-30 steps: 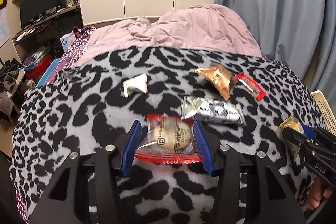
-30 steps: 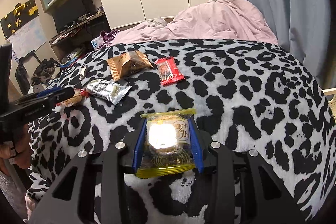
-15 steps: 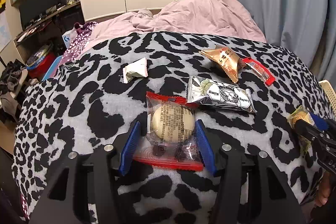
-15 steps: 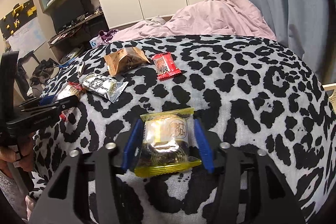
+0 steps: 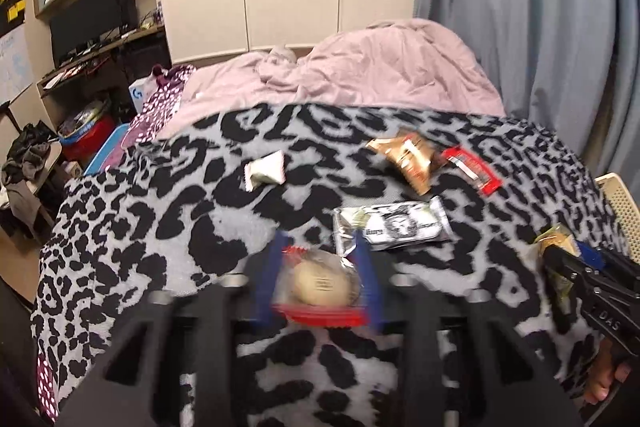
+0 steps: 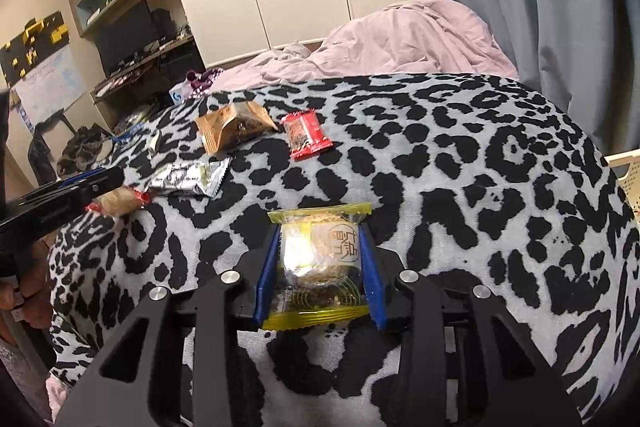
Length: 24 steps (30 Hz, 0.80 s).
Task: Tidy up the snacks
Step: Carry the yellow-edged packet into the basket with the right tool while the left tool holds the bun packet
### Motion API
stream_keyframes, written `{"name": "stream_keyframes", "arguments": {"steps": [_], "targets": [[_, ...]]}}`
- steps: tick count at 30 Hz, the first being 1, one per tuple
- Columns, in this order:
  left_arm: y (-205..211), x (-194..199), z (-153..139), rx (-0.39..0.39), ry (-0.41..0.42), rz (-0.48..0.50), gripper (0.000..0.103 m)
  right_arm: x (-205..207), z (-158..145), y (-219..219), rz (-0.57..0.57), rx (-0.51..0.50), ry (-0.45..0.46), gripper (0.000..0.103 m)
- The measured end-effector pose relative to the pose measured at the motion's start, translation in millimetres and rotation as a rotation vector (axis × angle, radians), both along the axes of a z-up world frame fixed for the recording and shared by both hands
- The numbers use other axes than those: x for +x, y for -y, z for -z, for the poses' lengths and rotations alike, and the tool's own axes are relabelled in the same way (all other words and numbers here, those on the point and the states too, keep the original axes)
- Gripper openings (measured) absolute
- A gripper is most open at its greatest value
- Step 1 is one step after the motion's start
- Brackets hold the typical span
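Observation:
A clear, red-edged packet with a round pastry (image 5: 320, 285) sits between the blue pads of my left gripper (image 5: 320, 255), which is shut on it just above the leopard-print blanket (image 5: 168, 227). The right wrist view shows that packet (image 6: 118, 201) at the left gripper's tip (image 6: 108, 179). My right gripper (image 6: 319, 239) is closing, its pads pressing the sides of a yellow-edged pastry packet (image 6: 320, 267). That gripper (image 5: 560, 263) shows at the right of the left wrist view. On the blanket lie a silver packet (image 5: 396, 227), a gold-brown packet (image 5: 408, 159), a red packet (image 5: 472, 171) and a small white packet (image 5: 266, 171).
A pink duvet (image 5: 380, 75) is bunched at the far end of the bed. A cream perforated basket (image 5: 620, 203) stands off the bed's right edge. A grey curtain (image 5: 520, 7) hangs behind, and a cluttered desk (image 5: 92, 59) fills the left.
Both grippers loosened on their packets half a second ago and have closed on them again. The left gripper has lifted slightly, and its view is blurred.

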<state>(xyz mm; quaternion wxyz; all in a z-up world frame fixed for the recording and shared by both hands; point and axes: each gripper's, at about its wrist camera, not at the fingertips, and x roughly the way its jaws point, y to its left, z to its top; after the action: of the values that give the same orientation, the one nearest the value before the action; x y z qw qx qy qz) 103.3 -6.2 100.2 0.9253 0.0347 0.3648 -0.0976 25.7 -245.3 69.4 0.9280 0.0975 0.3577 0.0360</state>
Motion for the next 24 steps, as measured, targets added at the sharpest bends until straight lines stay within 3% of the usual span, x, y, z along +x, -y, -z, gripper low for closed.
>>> {"name": "stream_keyframes", "arguments": {"steps": [5,6,7,9,10,14,16,18,24], "targets": [[6.3,-9.2,-7.2,0.027,0.007,0.011,0.023,-8.7,-4.8,9.3,0.006,0.014,0.017,0.038],[7.0,-10.4,-5.3,0.038,0.002,0.007,0.028,-10.5,-4.4,10.7,0.007,0.018,0.017,0.038],[7.6,-11.0,-1.4,0.046,-0.015,0.002,0.035,-11.4,-3.9,11.6,0.008,0.021,0.016,0.038],[5.8,-13.9,5.9,0.048,-0.023,-0.026,0.083,-13.6,-2.8,14.6,0.009,0.033,0.013,0.038],[4.3,-15.6,8.1,0.047,-0.019,-0.04,0.086,-13.6,-2.5,15.3,0.01,0.035,0.013,0.038],[1.3,-14.6,20.9,0.038,-0.057,-0.067,0.085,-15.3,0.2,17.4,0.008,0.042,0.008,0.038],[0.7,-9.9,28.0,0.029,-0.087,-0.073,0.071,-16.2,0.7,17.8,0.005,0.045,0.01,0.038],[0.2,-4.8,35.7,-0.001,-0.126,-0.066,0.05,-17.3,0.7,17.8,0.002,0.047,0.012,0.038],[2.2,-9.4,33.1,0.001,-0.101,-0.081,0.041,-22.3,0.7,23.3,0.006,0.055,0.017,0.038]]}}
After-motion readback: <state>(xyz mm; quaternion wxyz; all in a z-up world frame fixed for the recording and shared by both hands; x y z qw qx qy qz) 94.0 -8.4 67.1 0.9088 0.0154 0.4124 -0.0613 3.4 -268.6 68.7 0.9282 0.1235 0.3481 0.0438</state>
